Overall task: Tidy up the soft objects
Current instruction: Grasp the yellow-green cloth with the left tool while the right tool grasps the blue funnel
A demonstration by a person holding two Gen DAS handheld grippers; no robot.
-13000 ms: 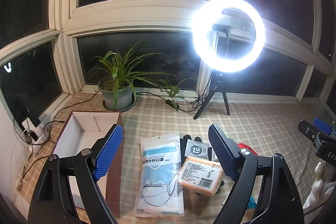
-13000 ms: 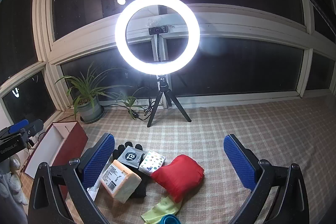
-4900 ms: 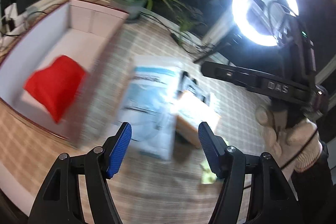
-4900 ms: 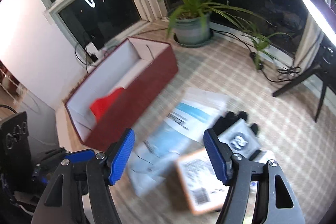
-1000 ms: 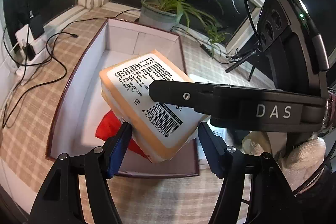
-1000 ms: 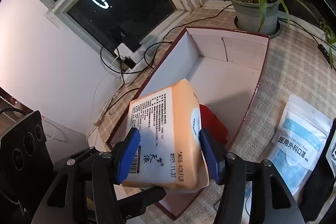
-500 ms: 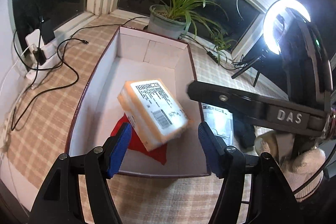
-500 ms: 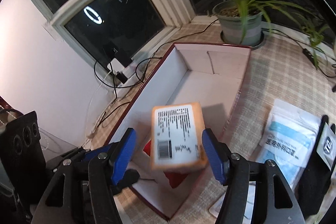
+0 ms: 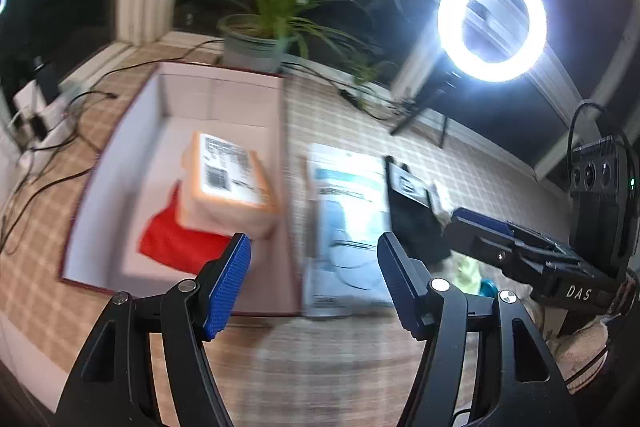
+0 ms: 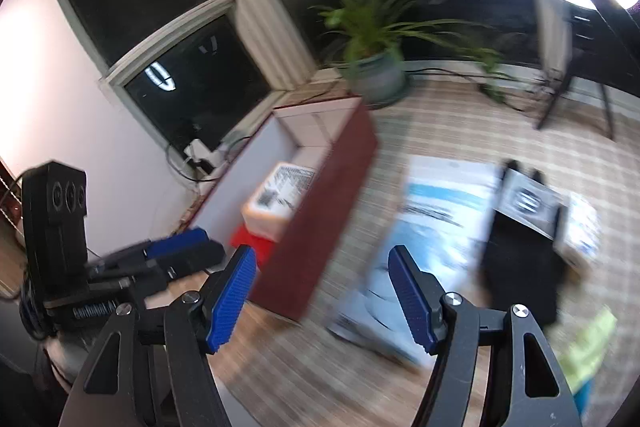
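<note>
Left wrist view: the left gripper point(image 9: 314, 281) has its jaws spread, with nothing between the blue pads. Just beyond its left pad sits the maroon box point(image 9: 100, 163), white inside. In it lies the red pouch point(image 9: 176, 241), and the orange tissue pack point(image 9: 230, 183) rests on the pouch's far part, label up. Beyond the right pad, on the checked cloth point(image 9: 352, 123), lies the face-mask packet point(image 9: 346, 223) — just beside the box's outer wall. To its right is a black glove point(image 9: 414, 223), blurred. Further right, the right gripper point(image 9: 484, 223) enters from the edge.

Right wrist view: the right gripper point(image 10: 322, 293) is empty and its jaws are opening. Ahead of its left pad stands the box point(image 10: 324, 215); ahead of the right pad lies the packet point(image 10: 432, 227) — the glove point(image 10: 520, 267) beside it. Farthest off, a potted plant point(image 10: 376, 67) stands by the window.
</note>
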